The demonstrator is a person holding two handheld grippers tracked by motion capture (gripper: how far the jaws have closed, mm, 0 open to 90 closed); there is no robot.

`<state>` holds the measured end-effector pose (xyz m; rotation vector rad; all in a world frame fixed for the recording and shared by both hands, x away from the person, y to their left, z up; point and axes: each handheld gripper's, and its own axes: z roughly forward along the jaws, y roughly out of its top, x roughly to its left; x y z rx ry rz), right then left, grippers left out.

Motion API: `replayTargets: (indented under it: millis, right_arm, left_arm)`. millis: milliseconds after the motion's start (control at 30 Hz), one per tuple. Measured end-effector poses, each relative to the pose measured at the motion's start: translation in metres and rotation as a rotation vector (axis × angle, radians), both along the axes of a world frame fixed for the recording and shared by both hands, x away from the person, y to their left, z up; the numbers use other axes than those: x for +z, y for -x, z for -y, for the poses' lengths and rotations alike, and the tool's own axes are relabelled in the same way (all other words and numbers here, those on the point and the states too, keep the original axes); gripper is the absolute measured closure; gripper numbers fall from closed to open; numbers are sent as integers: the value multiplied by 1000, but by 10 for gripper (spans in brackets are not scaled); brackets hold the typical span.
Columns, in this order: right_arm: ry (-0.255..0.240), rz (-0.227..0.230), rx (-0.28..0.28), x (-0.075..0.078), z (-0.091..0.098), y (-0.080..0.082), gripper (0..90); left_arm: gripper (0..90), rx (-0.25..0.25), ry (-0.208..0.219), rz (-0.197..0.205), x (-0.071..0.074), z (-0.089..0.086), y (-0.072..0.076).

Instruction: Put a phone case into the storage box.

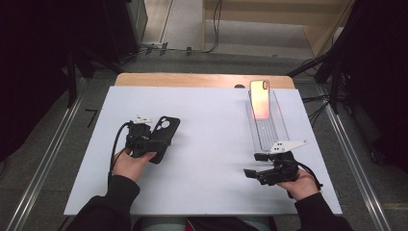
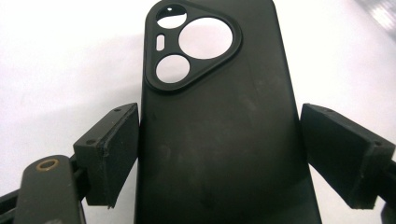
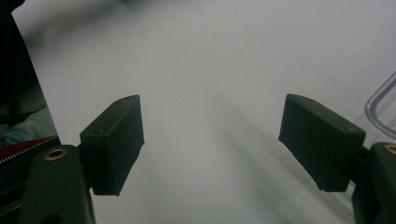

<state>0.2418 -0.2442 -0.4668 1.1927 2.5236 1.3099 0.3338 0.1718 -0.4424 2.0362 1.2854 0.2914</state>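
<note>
A black phone case lies back up on the white board, its camera cutout at the far end. My left gripper straddles it and is open: the left jaw touches the case's edge, while a thin gap shows at the right jaw. In the high view the left gripper sits over the near end of the case. My right gripper rests open at the board's near right, its jaws wide apart over bare white surface.
A clear plastic tray stands at the right back of the board, and a phone with a pink-orange sheen leans upright in its far end. The tray's corner lies just right of my right gripper. Metal rails flank the table.
</note>
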Motion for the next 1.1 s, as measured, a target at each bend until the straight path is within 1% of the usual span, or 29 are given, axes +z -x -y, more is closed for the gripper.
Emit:
replayTargets:
  millis: [67,100,167,233,300,433,467,600,667,800,867,933,1100]
  right_arm:
    - [-5,7,-11,1,0,0,195]
    - [-16,9,-17,1,0,0,195]
    - [-28,11,-30,2,0,0,195]
    - [-38,6,-34,3,-1,-1,192]
    - [-31,16,-34,4,-1,-2,192]
    - [-40,3,-45,7,-3,-3,192]
    - [-38,8,-42,8,-3,-3,192]
    - [-37,4,-42,11,-6,-2,192]
    - [-39,2,-51,12,-7,-2,192]
    - [-50,-9,-67,16,-10,-2,185]
    - [-60,-16,-78,17,-11,-2,183]
    - [-69,-24,-86,19,-12,-3,182]
    - [-73,-34,-116,22,-15,-4,183]
  left_arm:
    - [150,-15,6,6,4,0,4]
    - [150,-26,8,8,6,1,6]
    - [150,-33,10,29,9,3,11]
    - [150,-44,15,41,13,5,14]
    - [150,-57,20,45,15,9,18]
    - [150,-78,23,55,17,17,24]
    - [149,-83,27,57,17,19,25]
    - [150,-97,32,59,17,26,29]
    - [150,-101,38,64,16,30,32]
    - [149,-115,31,69,14,40,36]
    - [149,-114,38,72,13,45,37]
    - [149,-113,33,84,12,49,40]
    - [149,-102,34,107,7,59,46]
